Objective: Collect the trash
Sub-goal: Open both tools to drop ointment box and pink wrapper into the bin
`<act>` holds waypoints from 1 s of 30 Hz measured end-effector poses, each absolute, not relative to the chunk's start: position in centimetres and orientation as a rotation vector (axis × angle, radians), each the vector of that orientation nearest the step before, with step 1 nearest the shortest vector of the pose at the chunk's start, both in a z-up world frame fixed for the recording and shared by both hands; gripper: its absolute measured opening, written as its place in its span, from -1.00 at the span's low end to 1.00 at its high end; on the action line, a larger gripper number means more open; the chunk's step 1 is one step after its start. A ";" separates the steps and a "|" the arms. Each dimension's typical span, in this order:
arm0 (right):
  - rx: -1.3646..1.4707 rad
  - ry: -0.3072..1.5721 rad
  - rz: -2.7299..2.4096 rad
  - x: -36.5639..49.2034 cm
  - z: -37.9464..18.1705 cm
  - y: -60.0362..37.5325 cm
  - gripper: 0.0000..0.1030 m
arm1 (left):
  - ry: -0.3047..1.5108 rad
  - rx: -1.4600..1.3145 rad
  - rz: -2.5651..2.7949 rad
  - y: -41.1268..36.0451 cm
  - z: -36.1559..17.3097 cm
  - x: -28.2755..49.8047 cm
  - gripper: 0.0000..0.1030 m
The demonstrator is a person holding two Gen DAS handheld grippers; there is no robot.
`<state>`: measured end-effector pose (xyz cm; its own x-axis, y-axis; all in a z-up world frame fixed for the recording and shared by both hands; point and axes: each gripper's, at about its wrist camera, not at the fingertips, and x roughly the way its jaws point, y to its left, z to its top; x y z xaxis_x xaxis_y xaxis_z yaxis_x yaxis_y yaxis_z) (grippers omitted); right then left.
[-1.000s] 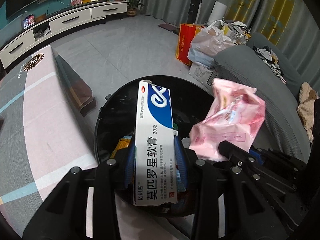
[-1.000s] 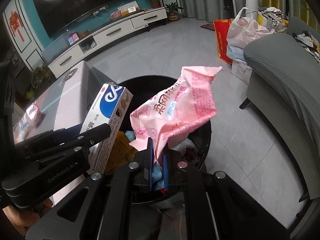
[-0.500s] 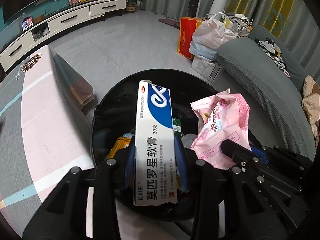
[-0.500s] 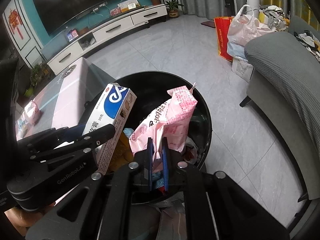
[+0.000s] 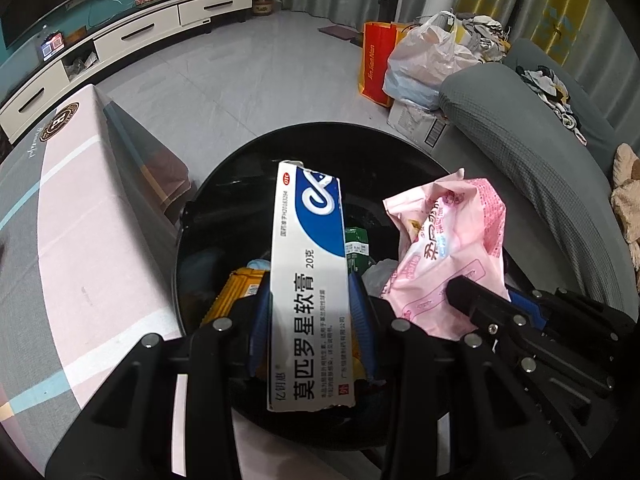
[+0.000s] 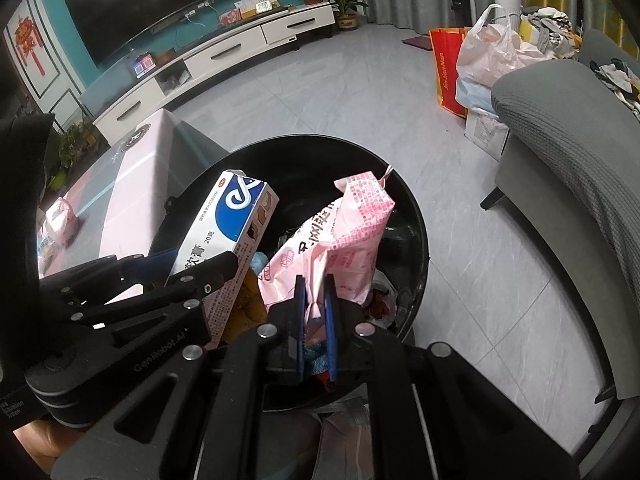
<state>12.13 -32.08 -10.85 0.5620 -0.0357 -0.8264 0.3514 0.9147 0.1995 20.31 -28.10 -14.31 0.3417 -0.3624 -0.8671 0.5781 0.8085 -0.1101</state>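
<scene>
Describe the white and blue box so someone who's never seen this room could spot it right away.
Find the round black trash bin on the grey floor beside the pink table. Above its opening the left tool grips a long white carton with a blue swoosh and black Chinese print. The crumpled pink wrapper beside it is soft, not boxy.

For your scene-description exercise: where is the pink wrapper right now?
The pink wrapper is pinched in the right hand-held gripper above the open black bin, just right of the white-and-blue box in the left hand-held gripper.
</scene>
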 end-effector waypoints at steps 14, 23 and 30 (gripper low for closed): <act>0.362 0.977 -0.234 12.5 -11.3 -31.9 -0.82 | 1.084 0.259 -0.606 -28.5 -14.9 20.9 -0.25; 0.367 0.989 -0.231 12.7 -11.5 -32.0 -0.82 | 1.096 0.257 -0.601 -28.9 -15.4 21.3 -0.25; 0.364 0.995 -0.231 12.8 -11.7 -32.0 -0.82 | 1.100 0.257 -0.595 -28.9 -15.5 21.5 -0.25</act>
